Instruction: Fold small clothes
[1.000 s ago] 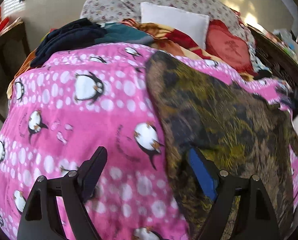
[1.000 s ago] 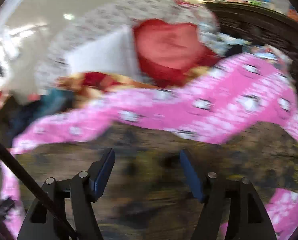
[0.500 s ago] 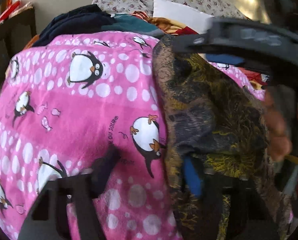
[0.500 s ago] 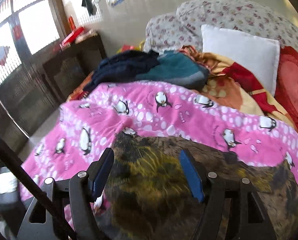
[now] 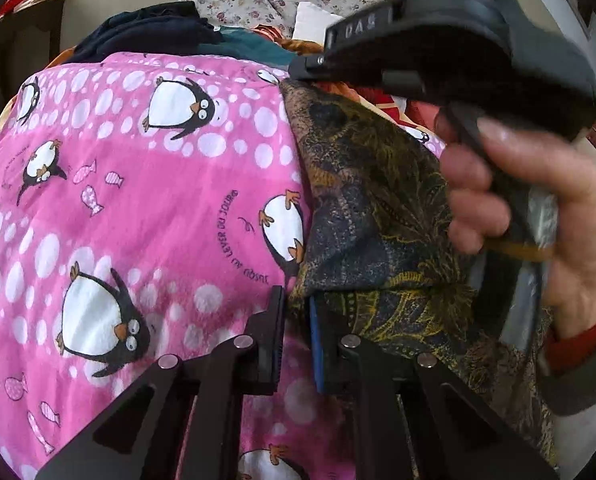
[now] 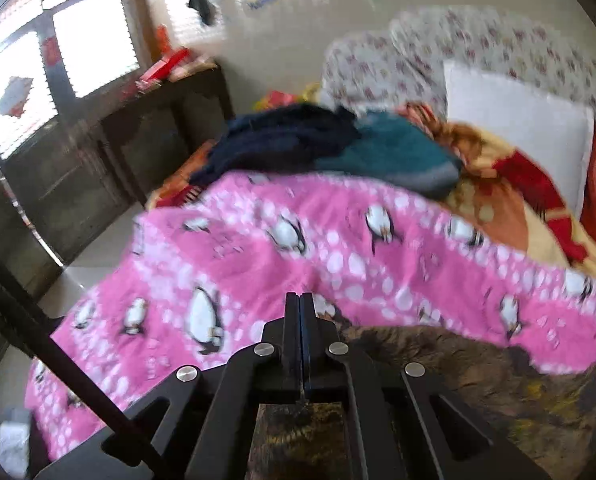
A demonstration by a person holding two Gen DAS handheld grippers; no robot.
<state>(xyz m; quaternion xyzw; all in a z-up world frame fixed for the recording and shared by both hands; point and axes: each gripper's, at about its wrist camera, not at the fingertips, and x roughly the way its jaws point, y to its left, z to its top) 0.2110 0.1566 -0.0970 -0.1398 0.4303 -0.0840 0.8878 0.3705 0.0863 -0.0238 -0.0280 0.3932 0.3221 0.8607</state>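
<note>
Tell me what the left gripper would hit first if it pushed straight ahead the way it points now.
The left gripper already pinches the near edge of the dark brown-and-gold patterned cloth, so it would push into that cloth first, then probably the pink penguin-print blanket beneath; depth is unclear.

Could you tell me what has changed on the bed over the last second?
The right gripper swung over to the far corner of the dark patterned garment and shut there. The left gripper has just been closing on its near corner. The pink penguin blanket lies as before.
</note>
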